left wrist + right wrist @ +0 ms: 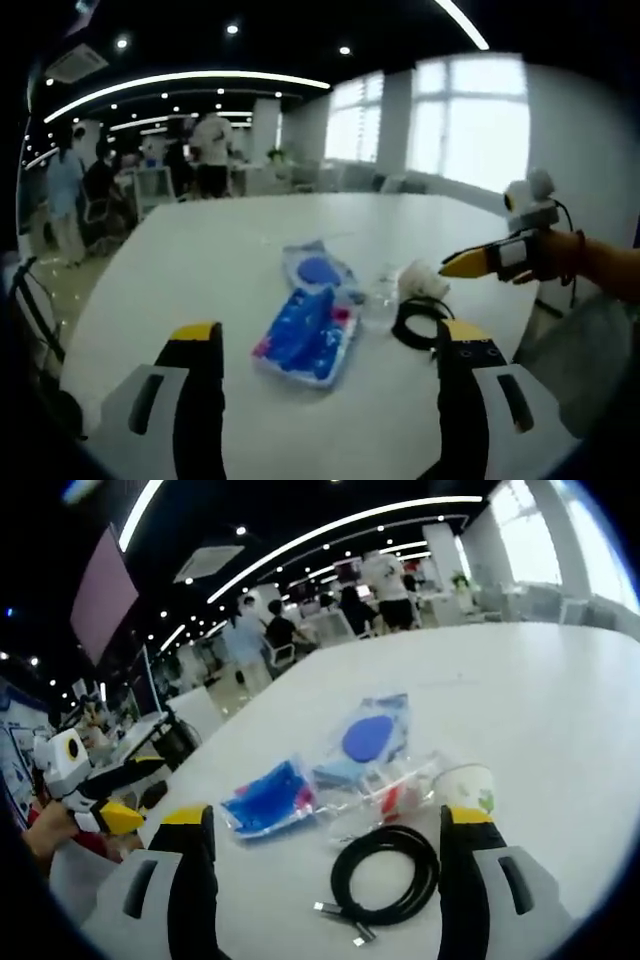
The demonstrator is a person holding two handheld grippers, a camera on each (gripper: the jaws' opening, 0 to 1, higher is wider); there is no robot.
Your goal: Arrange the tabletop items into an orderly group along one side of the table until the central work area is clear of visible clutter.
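two blue packets (268,798) (367,736), coiled black cable (385,873), white cup (464,785).

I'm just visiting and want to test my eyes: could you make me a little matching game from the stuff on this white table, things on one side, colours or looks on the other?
Things:
1. cable
2. cup
3. flat packet
4. round pad in a clear bag

Looks:
A. white, lying on its side
B. black, wound in a coil
C. blue disc shape
D. blue with a pink edge

Pairs: 1-B, 2-A, 3-D, 4-C
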